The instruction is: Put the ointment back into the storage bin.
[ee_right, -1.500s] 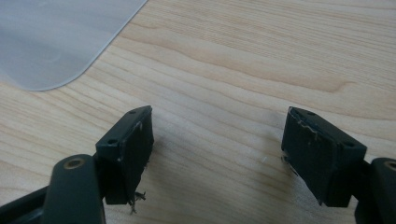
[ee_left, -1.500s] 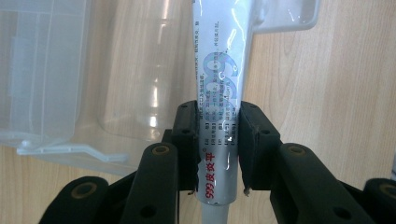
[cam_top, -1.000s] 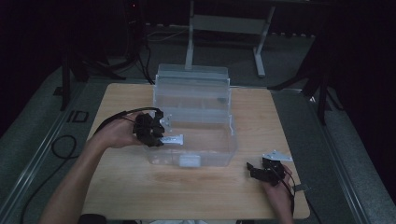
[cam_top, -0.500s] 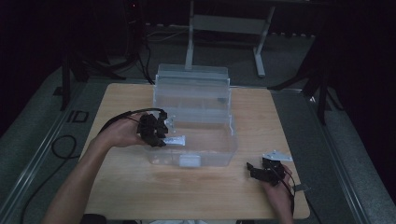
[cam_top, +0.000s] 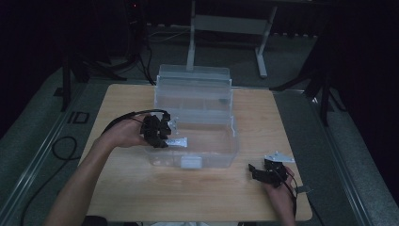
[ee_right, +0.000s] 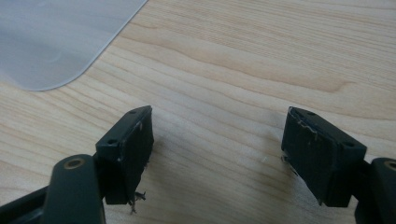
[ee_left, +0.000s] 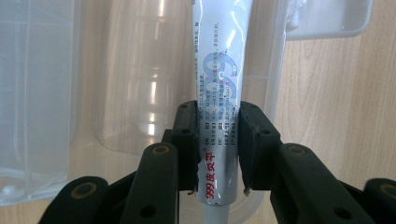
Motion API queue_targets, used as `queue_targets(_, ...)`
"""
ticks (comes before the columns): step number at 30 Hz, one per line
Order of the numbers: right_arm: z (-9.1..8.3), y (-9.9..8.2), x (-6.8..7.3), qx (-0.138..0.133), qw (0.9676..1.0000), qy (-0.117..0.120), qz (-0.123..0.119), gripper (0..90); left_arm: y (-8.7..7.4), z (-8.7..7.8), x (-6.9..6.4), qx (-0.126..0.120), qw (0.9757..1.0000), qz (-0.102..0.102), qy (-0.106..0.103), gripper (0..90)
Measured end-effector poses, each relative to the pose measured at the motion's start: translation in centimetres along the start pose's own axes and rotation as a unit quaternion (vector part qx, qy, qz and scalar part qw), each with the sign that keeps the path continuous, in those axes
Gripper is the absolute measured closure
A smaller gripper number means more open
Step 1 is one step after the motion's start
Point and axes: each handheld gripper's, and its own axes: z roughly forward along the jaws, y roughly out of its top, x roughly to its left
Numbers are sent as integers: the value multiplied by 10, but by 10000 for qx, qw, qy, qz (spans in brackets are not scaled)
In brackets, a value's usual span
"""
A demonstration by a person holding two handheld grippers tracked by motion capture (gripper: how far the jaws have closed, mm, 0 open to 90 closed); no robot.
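Holding now, left gripper: we see our left black two-jaw gripper [cam_top: 157, 132] at the left wall of the box, its jaws closed firmly on a tube, with its pads [ee_left: 187, 140] pressing both sides.
Tube: the white soft plastic tube with red and blue print [ee_left: 219, 107] is gripped near its lower end, so the long free part points ahead over the box; in the high view its tip [cam_top: 178, 141] reaches inside the lower tray. We judge this grip lets it be laid down flat.
Box: the clear plastic storage box with open lid [cam_top: 235, 141] stands in the middle of the table, lid [cam_top: 194, 77] upright behind, so the inside is free from above. Its walls are smooth, glossy and rounded at the corners.
Table: the light wooden table top [cam_top: 127, 188] has a fine grain and a matt surface.
Right gripper: our right black two-jaw gripper [cam_top: 263, 172] rests low near the front right of the table, well apart from the box. Its jaws stand wide open and hold nothing; the pad [ee_right: 135, 140] edges look worn and frayed. We judge it simply waits.
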Motion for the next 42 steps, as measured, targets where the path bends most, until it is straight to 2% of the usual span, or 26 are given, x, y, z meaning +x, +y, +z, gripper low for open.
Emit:
queue_targets(19, 0, 0, 0, 2, 10000, 0, -8, 248, -2, 8, 8, 70, 10000, -29, -37, 709)
queue_targets(23, 0, 0, 0, 3, 10000, 0, -7, 248, -3, 11, 8, 137, 9998, -64, -143, 704)
queue_targets(24, 0, 0, 0, 2, 10000, 0, -8, 248, -4, 13, 9, 146, 9997, -98, -178, 689)
queue_targets(26, 0, 0, 0, 2, 10000, 0, -7, 248, -5, 13, 9, 135, 9995, -224, -147, 559)
queue_targets(27, 0, 0, 0, 3, 10000, 0, -5, 249, -6, 12, 10, 135, 9995, -255, -130, 534)
queue_targets(33, 0, 0, 0, 5, 10000, 7, -9, 245, -17, -2, 13, -32, 9991, -424, 31, 529)
queue_targets(38, 0, 0, 0, 5, 10000, 8, -11, 245, -31, -14, 11, -225, 9974, -671, 125, 516)
queue_targets(42, 0, 0, 0, 10, 10000, 10, -2, 245, -42, -19, 12, -219, 9964, -800, 186, 513)
